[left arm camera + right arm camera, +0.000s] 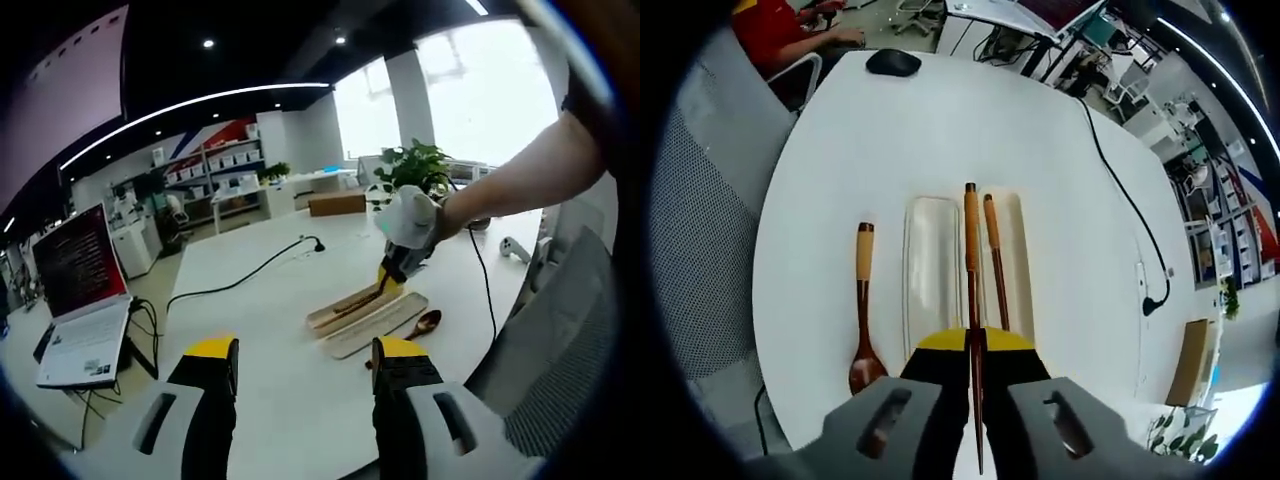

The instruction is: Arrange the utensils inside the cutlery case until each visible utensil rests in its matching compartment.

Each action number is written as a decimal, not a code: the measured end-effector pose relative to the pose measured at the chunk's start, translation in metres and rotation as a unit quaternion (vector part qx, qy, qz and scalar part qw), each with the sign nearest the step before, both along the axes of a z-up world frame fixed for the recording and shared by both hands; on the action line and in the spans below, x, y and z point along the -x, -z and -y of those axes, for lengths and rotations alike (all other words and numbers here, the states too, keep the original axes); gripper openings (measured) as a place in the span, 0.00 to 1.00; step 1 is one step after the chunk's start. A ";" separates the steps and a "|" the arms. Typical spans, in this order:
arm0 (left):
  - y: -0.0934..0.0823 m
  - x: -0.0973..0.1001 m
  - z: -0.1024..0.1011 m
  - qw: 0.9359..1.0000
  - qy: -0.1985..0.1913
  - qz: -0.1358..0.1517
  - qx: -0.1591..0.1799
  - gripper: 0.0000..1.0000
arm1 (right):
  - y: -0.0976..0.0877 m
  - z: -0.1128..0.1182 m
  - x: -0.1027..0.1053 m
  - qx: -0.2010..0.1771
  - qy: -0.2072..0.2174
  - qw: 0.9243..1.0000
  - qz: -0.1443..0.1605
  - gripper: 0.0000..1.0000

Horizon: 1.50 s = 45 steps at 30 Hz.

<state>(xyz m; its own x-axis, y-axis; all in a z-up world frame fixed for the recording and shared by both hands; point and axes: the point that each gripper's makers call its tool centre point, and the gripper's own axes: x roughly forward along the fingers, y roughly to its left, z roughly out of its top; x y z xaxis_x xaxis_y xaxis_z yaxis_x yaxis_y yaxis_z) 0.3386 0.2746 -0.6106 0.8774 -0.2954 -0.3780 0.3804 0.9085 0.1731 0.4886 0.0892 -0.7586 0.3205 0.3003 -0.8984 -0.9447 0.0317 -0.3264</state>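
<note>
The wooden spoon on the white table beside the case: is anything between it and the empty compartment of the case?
Nothing visible: the brown wooden spoon lies on the table just beside the clear cutlery case, and only bare tabletop separates it from the empty compartment.

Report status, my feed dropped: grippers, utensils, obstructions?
Right gripper shut on chopstick over cutlery case. Left gripper open, idle. Second chopstick in case; spoon outside on table. No obstructions.

A black cable (240,277) crosses the white table (290,400); a laptop (78,300) stands beyond its left edge, a plant (415,165) at its far edge.
</note>
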 end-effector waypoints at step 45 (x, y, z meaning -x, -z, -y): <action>0.012 -0.002 -0.007 0.999 -0.020 -0.031 -0.009 0.53 | 0.045 -0.022 -0.035 0.030 -0.026 0.999 -0.019 0.00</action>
